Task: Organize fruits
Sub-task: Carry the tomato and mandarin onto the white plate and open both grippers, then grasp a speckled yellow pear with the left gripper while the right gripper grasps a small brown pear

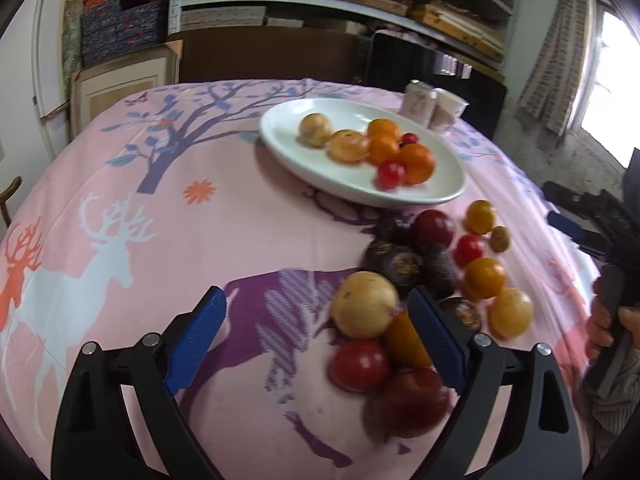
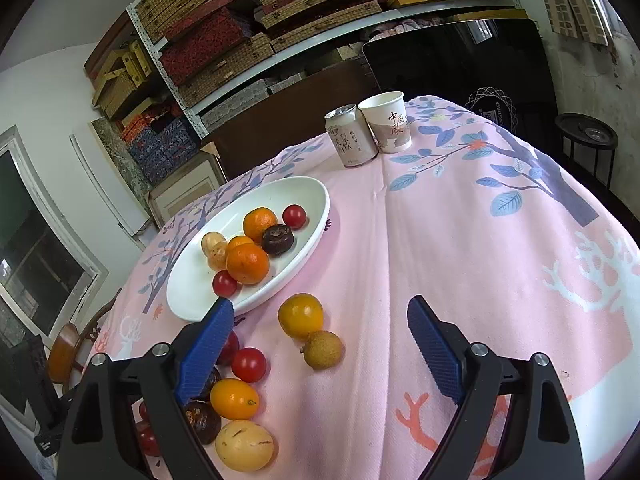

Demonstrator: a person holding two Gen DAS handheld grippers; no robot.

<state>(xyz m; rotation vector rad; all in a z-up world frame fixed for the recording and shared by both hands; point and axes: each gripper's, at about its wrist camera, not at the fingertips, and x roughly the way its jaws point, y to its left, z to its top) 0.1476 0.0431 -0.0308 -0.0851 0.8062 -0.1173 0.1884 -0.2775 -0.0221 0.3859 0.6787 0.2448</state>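
Note:
A white oval plate (image 1: 440, 196) (image 2: 188, 300) holds several oranges, pale fruits, small red tomatoes and one dark fruit. Loose fruit lies on the pink cloth in front of it. My left gripper (image 1: 317, 298) is open above the cloth; a pale round fruit (image 1: 364, 304) lies just inside its right finger, untouched, with a red tomato (image 1: 360, 364) nearer the camera. My right gripper (image 2: 321, 303) is open too; a yellow-orange fruit (image 2: 300, 316) and a small brown fruit (image 2: 322, 349) lie on the cloth between its fingers, clear of the pads.
A drink can (image 2: 351, 136) and a paper cup (image 2: 388, 120) stand at the table's far edge behind the plate. Dark fruits (image 1: 400, 264) sit in the loose pile. A hand (image 1: 608, 320) holds the other gripper at the right edge. Shelves of boxes line the back wall.

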